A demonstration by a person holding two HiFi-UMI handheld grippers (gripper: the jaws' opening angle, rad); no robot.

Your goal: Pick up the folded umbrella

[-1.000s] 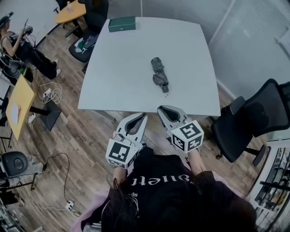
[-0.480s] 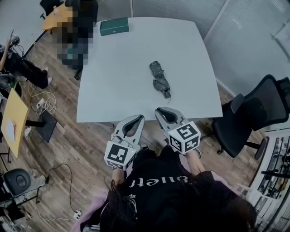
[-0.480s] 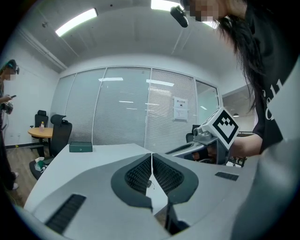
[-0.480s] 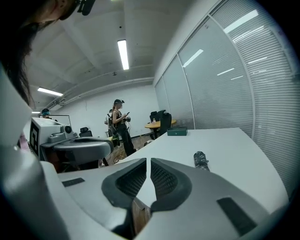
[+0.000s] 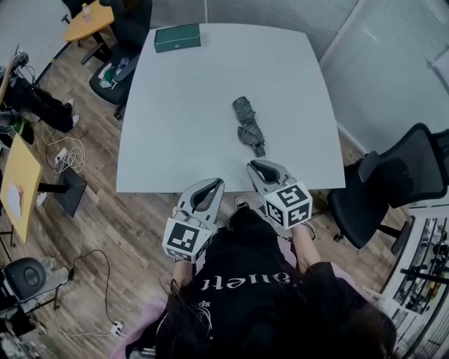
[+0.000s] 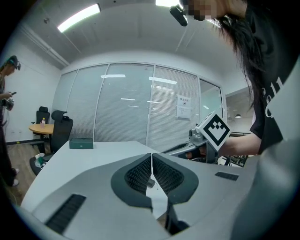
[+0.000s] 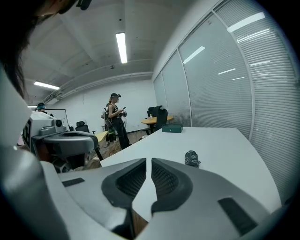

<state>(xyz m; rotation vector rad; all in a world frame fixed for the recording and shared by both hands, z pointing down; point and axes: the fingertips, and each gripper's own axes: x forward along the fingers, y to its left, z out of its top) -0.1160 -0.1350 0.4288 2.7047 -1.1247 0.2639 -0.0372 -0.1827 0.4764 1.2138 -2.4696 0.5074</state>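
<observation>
Head view, left edge: a yellow desk [image 5: 17,186] and loose cables [image 5: 66,151] on the wood floor [image 5: 133,231].
upper left: a black office chair [image 5: 116,70] stands by the far left corner of the tabletop [image 5: 182,126], with a round yellow table [image 5: 88,19] beyond it.
green box [image 5: 177,37]: lies flat near the tabletop's far left corner.
left gripper [image 5: 214,186]: lower middle of the frame, over the floor just short of the tabletop's near edge; the left gripper view shows its jaws clenched together with nothing between them.
folded umbrella [image 5: 248,126]: dark and patterned, lying on the tabletop right of centre, toward the near edge, its length running away from the person; nothing touches it.
right gripper [image 5: 252,167]: its tips show over the tabletop's near edge, near the umbrella's closer end but apart from it; jaws clenched and empty. In the right gripper view the umbrella sits right of the jaws' line.
right edge: a second black office chair [image 5: 393,189] stands off the tabletop's near right corner.
</observation>
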